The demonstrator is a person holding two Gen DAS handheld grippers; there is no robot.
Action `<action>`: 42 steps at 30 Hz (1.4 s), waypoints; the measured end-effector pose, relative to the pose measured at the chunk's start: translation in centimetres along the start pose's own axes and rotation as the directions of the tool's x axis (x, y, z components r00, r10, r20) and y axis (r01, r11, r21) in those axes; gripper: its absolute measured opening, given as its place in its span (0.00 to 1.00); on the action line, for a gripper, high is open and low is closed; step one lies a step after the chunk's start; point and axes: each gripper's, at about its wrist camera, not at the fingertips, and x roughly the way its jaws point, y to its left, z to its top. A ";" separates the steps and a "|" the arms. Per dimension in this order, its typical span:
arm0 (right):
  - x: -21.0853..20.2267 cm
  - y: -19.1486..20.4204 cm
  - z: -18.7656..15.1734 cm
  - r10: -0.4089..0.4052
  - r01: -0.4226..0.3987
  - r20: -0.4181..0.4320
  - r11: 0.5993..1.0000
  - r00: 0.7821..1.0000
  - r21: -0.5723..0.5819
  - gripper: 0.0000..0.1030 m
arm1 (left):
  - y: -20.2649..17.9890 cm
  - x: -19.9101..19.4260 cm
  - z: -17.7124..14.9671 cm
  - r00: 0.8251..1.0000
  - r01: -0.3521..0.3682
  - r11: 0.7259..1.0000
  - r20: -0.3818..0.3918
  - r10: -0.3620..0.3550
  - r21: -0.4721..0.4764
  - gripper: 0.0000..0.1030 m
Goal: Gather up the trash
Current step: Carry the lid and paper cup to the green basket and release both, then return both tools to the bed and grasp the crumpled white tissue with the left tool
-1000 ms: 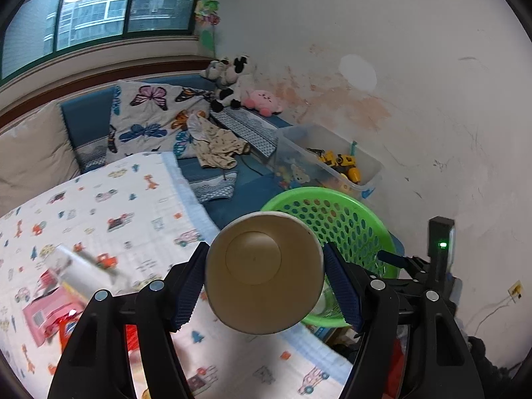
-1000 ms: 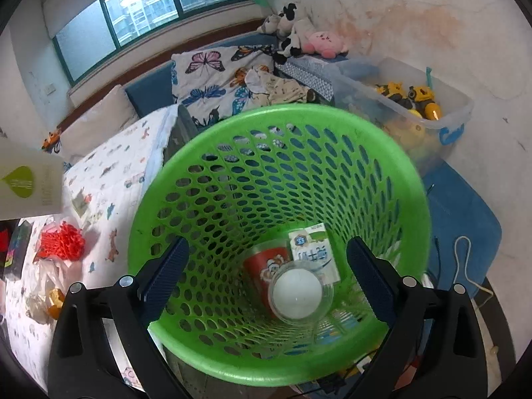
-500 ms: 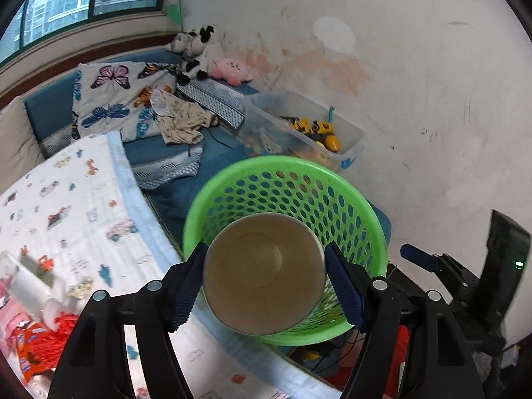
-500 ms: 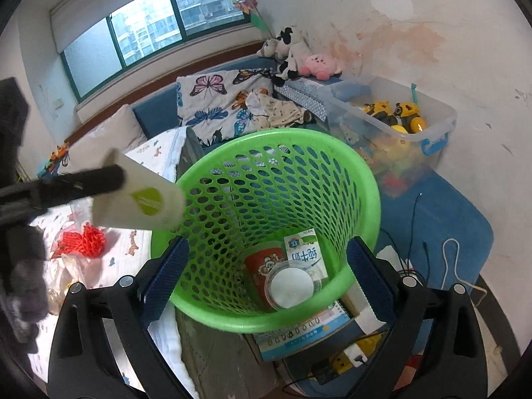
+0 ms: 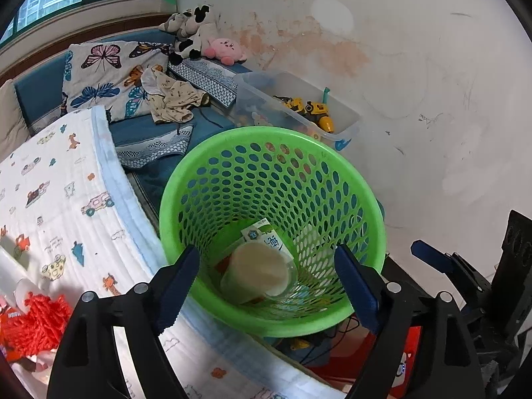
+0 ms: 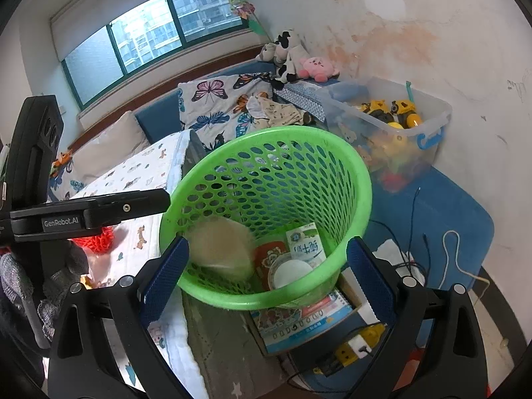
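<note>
- Left wrist view: I have the left gripper (image 5: 266,274) over the basket (image 5: 372,206), its jaws opening and nothing between them, so the cup (image 5: 256,274) lands inside the basket beside a carton (image 5: 267,239).
- Right wrist view: my right gripper (image 6: 267,274) hangs above the basket's (image 6: 365,179) near rim, jaws apart and empty, clear of the blurred cup (image 6: 219,249) inside.

A child's bedroom in a home: stuffed toys (image 6: 292,55) sit on a blue window seat at upper centre, beside a butterfly-print pillow (image 6: 219,106). A cartoon-print quilt (image 5: 60,199) covers the bed at left; a clear toy bin (image 6: 392,123) stands against the stained wall (image 5: 415,66) at right.
</note>
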 end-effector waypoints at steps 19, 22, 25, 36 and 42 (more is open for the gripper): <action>-2.5 4.3 -2.1 0.088 -0.087 0.015 0.996 0.996 -0.024 0.92 | 3.7 -12.3 -6.7 0.981 -0.121 0.990 0.146 0.131 -0.075 0.78; -2.6 5.6 -2.5 0.109 -0.108 0.009 0.993 0.994 -0.042 0.92 | 5.0 -14.5 -8.6 0.968 -0.171 0.981 0.169 0.185 -0.092 0.78; -2.7 6.9 -2.9 0.129 -0.128 0.003 0.990 0.992 -0.061 0.92 | 6.7 -16.5 -10.5 0.955 -0.215 0.969 0.182 0.234 -0.118 0.78; -1.9 11.4 -3.9 0.201 -0.203 -0.032 0.973 0.979 -0.113 0.92 | 13.6 -20.2 -18.2 0.919 -0.329 0.902 0.127 0.374 -0.280 0.81; -1.3 13.2 -4.6 0.230 -0.236 -0.061 0.962 0.971 -0.134 0.92 | 16.7 -19.1 -21.3 0.917 -0.355 0.862 0.044 0.396 -0.361 0.81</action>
